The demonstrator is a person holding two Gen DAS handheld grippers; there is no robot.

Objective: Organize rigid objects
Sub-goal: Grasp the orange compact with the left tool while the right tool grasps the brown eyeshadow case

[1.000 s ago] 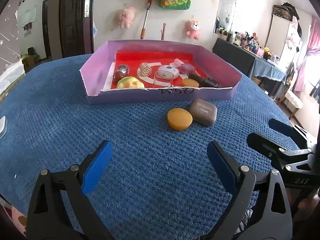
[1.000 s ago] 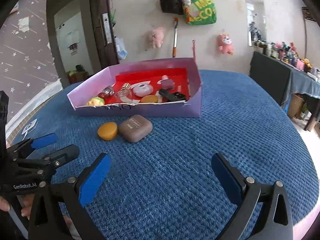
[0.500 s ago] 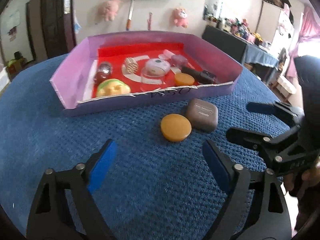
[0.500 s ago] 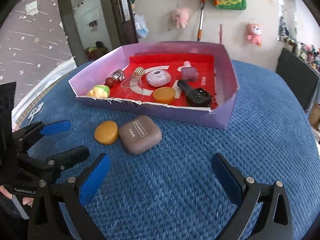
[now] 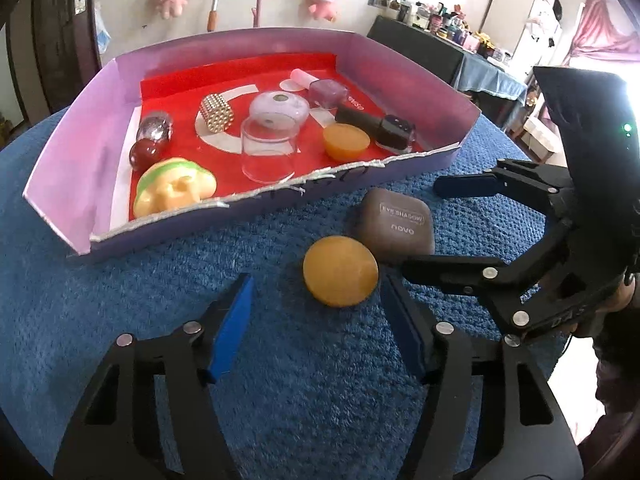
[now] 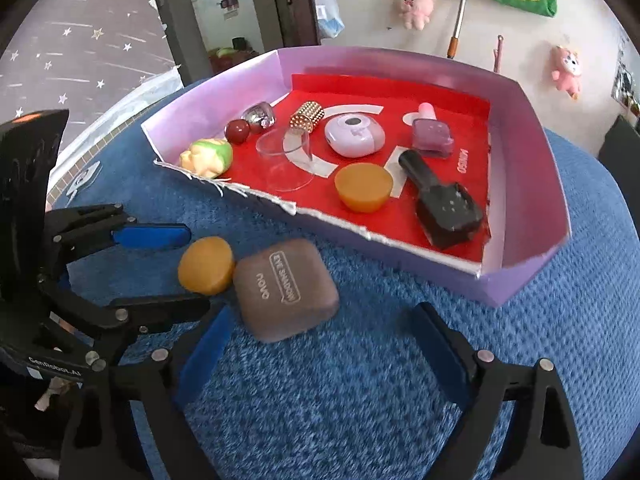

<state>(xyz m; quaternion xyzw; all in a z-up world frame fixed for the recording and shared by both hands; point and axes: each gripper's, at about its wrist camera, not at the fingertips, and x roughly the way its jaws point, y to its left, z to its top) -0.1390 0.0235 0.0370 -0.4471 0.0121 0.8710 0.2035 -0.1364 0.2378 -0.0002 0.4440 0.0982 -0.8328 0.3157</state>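
Observation:
An orange disc (image 5: 340, 271) (image 6: 206, 266) lies on the blue cloth, touching a brown eye-shadow case (image 5: 394, 224) (image 6: 286, 288), both just in front of the purple tray (image 5: 80, 152) (image 6: 524, 152). My left gripper (image 5: 318, 332) (image 6: 198, 270) is open with its jaws closing. The disc sits between its fingertips and the pads are clear of it. My right gripper (image 6: 322, 356) (image 5: 422, 230) is open too, jaws closing, with its fingers on either side of the brown case and not touching it.
On the tray's red floor lie a yellow-green toy (image 5: 172, 192), a clear cup (image 5: 268, 152), a second orange disc (image 6: 362, 186), a black bottle (image 6: 444, 204) and several other small items. The two grippers stand close side by side.
Both grippers moved forward and down toward the disc and the case. The left jaws narrowed a lot, the right jaws a little. The tray looms larger.

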